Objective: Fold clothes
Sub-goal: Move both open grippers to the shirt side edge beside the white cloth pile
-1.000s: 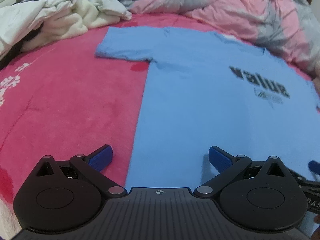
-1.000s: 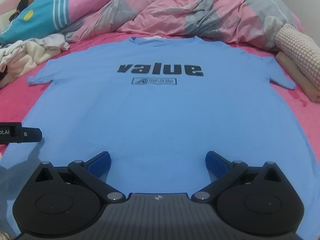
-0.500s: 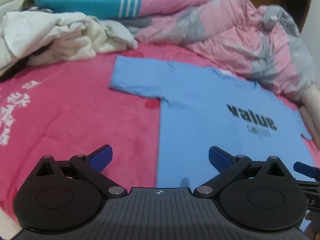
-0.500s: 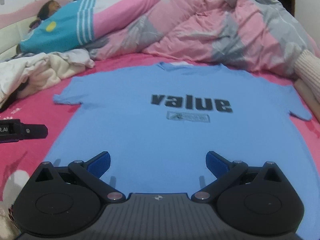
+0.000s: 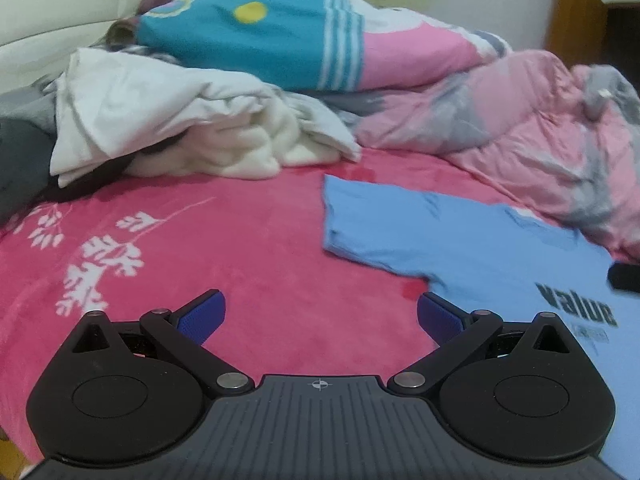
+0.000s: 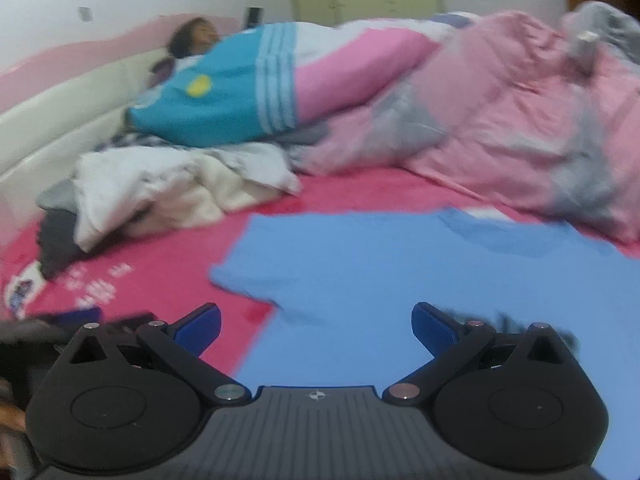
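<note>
A light blue T-shirt (image 5: 472, 244) printed "value" lies flat, face up, on the pink bedspread (image 5: 200, 240). In the left wrist view its left sleeve reaches toward the middle and my left gripper (image 5: 320, 314) hovers open over bare bedspread just left of the shirt's side. In the right wrist view the T-shirt (image 6: 400, 280) fills the lower right, and my right gripper (image 6: 316, 322) stands open above the sleeve's underarm corner. Neither gripper holds anything. The left gripper's body (image 6: 80, 320) shows at the right view's lower left edge.
A white and cream pile of clothes (image 5: 180, 120) lies at the back left. A person lies under a teal and pink blanket (image 5: 300, 36) by the headboard. A pink and grey duvet (image 5: 540, 128) is bunched behind the shirt. A wooden cabinet (image 5: 592, 12) stands at the far right.
Both grippers have lifted and pulled back and to the left from over the shirt's hem. The shirt now sits lower and further right in both views. It has not moved.
</note>
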Available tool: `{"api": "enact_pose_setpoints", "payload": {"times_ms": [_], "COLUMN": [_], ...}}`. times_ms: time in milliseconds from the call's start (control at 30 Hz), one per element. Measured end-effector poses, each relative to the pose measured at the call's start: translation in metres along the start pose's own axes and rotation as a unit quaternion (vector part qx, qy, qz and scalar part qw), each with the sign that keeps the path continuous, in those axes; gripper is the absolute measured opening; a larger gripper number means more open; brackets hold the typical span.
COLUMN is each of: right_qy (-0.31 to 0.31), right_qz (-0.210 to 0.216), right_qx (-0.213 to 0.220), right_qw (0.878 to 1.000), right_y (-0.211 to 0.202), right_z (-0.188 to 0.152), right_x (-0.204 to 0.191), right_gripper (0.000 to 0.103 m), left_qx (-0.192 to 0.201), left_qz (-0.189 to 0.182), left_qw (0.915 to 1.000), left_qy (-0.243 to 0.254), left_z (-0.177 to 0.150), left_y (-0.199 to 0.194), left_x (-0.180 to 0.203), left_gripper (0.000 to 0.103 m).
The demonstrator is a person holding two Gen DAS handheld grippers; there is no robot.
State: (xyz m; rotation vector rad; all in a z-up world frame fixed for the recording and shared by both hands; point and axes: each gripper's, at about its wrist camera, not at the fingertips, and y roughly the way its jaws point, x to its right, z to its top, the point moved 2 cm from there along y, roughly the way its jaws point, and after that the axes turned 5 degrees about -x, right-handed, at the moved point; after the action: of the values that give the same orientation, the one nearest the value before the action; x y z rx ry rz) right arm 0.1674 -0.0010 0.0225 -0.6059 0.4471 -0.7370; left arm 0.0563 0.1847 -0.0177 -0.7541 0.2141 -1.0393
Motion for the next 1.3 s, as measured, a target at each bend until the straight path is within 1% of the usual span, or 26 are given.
{"api": "enact_pose_setpoints", "payload": {"times_ms": [133, 167, 200, 267, 333, 367, 400, 533, 600, 767, 867, 900, 1000, 1067, 1100, 1167, 1200, 1233, 1300], "right_qy": [-0.017, -0.023, -0.028, -0.033, -0.036, -0.036, -0.037, -0.037, -0.045, -0.067, -0.084, -0.090, -0.105, -0.107, -0.106, -0.104, -0.103, -0.103, -0.098], "right_qz": [0.040, 0.048, 0.056, 0.069, 0.077, 0.079, 0.081, 0.075, 0.068, 0.056, 0.044, 0.040, 0.022, 0.012, 0.008, 0.008, 0.008, 0.006, 0.007], "right_qx": [-0.020, -0.027, -0.034, -0.055, -0.077, -0.089, -0.100, -0.141, -0.155, -0.173, -0.180, -0.183, -0.194, -0.207, -0.211, -0.208, -0.205, -0.201, -0.196], "right_qw": [0.999, 0.998, 0.997, 0.996, 0.993, 0.992, 0.991, 0.986, 0.984, 0.981, 0.979, 0.978, 0.975, 0.973, 0.972, 0.973, 0.973, 0.974, 0.976], "right_y": [0.038, 0.050, 0.062, 0.089, 0.116, 0.130, 0.143, 0.192, 0.211, 0.247, 0.261, 0.266, 0.280, 0.289, 0.292, 0.294, 0.295, 0.294, 0.293], "right_z": [0.039, 0.048, 0.057, 0.069, 0.078, 0.082, 0.085, 0.092, 0.093, 0.098, 0.100, 0.099, 0.096, 0.092, 0.090, 0.089, 0.088, 0.089, 0.091], "right_x": [-0.019, -0.025, -0.030, -0.040, -0.048, -0.052, -0.056, -0.066, -0.071, -0.084, -0.093, -0.096, -0.102, -0.102, -0.101, -0.097, -0.096, -0.094, -0.091], "right_gripper": [0.102, 0.101, 0.099, 0.094, 0.083, 0.082, 0.079, 0.071, 0.070, 0.070, 0.070, 0.070, 0.069, 0.065, 0.060, 0.058, 0.051, 0.037, 0.019], "left_qx": [0.014, 0.014, 0.014, 0.008, 0.001, -0.001, -0.004, -0.005, 0.002, 0.013, 0.011, 0.010, 0.013, 0.013, 0.012, 0.013, 0.015, 0.019, 0.025], "left_qz": [-0.004, -0.008, -0.012, -0.026, -0.038, -0.043, -0.047, -0.066, -0.076, -0.110, -0.113, -0.114, -0.111, -0.110, -0.110, -0.110, -0.109, -0.109, -0.110], "left_qw": [0.9999, 0.9998, 0.9997, 0.9992, 0.9984, 0.9979, 0.9975, 0.9958, 0.9945, 0.9897, 0.9878, 0.9875, 0.9884, 0.9889, 0.9889, 0.9885, 0.9884, 0.9882, 0.9881], "left_qy": [-0.007, -0.010, -0.013, -0.030, -0.043, -0.048, -0.052, -0.062, -0.072, -0.091, -0.107, -0.109, -0.103, -0.099, -0.099, -0.103, -0.105, -0.106, -0.105], "left_z": [0.011, 0.012, 0.014, 0.015, 0.016, 0.016, 0.016, 0.015, 0.015, 0.012, 0.013, 0.012, 0.011, 0.010, 0.009, 0.009, 0.010, 0.009, 0.009], "left_y": [0.022, 0.029, 0.036, 0.052, 0.066, 0.074, 0.079, 0.096, 0.100, 0.107, 0.109, 0.109, 0.108, 0.108, 0.108, 0.110, 0.110, 0.110, 0.108], "left_x": [-0.002, -0.002, -0.002, -0.002, -0.002, -0.001, -0.001, -0.002, -0.005, -0.011, -0.015, -0.016, -0.014, -0.012, -0.012, -0.013, -0.014, -0.014, -0.014], "left_gripper": [0.095, 0.090, 0.081, 0.073, 0.066, 0.060, 0.059, 0.055, 0.051, 0.044, 0.037, 0.035, 0.030, 0.026, 0.023, 0.018, 0.015, 0.014, 0.010]}}
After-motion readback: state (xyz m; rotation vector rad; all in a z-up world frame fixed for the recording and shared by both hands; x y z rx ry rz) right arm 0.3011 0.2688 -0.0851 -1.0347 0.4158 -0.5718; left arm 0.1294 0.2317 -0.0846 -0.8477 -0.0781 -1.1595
